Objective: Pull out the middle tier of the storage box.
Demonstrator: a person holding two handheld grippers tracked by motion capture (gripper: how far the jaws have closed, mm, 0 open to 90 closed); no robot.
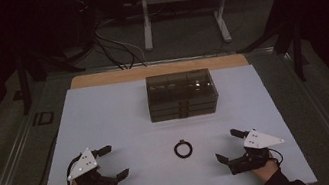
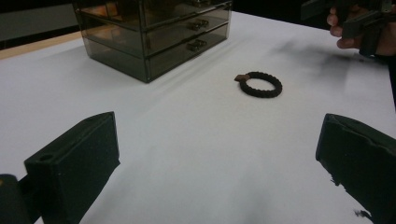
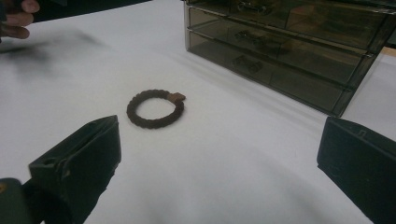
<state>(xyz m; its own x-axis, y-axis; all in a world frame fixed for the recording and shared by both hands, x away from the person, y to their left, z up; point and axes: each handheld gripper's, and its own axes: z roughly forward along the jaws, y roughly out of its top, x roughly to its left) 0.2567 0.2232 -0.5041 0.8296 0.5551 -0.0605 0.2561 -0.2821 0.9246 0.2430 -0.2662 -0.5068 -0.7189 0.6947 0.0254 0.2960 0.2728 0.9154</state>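
Right gripper (image 1: pixel 226 147) and left gripper (image 1: pixel 111 161), both spread wide and empty.
They flank the braided bracelet (image 1: pixel 183 149), likely positioned for picking it toward the drawer box (image 1: pixel 181 94).

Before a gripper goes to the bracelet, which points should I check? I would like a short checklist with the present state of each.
1. Right gripper open, nothing between its jaws: ok.
2. Left gripper open, nothing between its jaws: ok.
3. Bracelet lies flat on the white table, apart from both grippers: ok.
4. Path from either gripper to the bracelet free of other things: ok.
5. Drawer box stands behind the bracelet, not touching it: ok.
6. Drawers of the box open enough to receive something: not ok, all look shut.
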